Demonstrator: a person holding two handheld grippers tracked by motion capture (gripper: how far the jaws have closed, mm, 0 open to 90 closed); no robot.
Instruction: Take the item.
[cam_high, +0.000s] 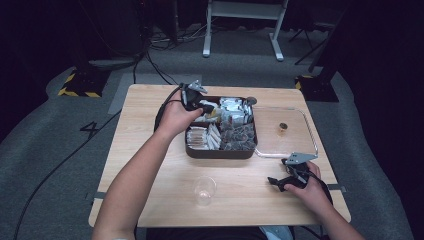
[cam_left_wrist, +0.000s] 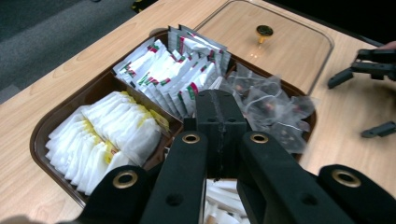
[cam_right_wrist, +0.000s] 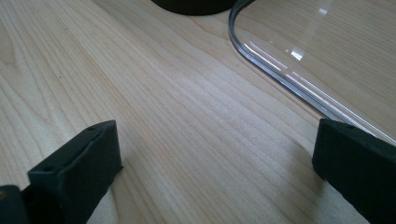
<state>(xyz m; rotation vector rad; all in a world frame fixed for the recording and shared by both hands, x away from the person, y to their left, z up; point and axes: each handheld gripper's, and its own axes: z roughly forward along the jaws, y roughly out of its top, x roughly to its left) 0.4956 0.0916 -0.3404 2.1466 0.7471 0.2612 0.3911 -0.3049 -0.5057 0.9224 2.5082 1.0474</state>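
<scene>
- Nearest the high camera, a clear plastic cup (cam_high: 205, 189) stands upright on the desk (cam_high: 150, 165), near the front edge and between the person's two forearms.
- Right hand-held gripper (cam_high: 280, 182) rests low on the desk at the front right; in the right gripper view its two black jaws stand wide apart with bare wood between them, holding nothing.
- Just beyond that gripper lies a clear lid (cam_high: 285, 132) with a small gold knob (cam_high: 283, 127), flat on the desk and touching the right side of the tray; its rounded corner (cam_right_wrist: 280, 70) shows in the right gripper view.
- Left hand-held gripper (cam_high: 202, 107) reaches over the back left part of a dark brown compartment tray (cam_high: 220, 152) at the middle of the desk.
- In the left gripper view its jaws are pressed together above the tray's contents; whether anything is pinched between them cannot be told.
- Tray compartments hold white sachets with yellow tags (cam_left_wrist: 107, 140), white sachets with red and green print (cam_left_wrist: 173, 74), and clear packets with dark contents (cam_left_wrist: 266, 102).
- More white packets (cam_left_wrist: 224, 205) lie in the compartment under the left gripper's body.
- Black cables (cam_high: 60, 165) trail across the grey floor to the left of the desk.
</scene>
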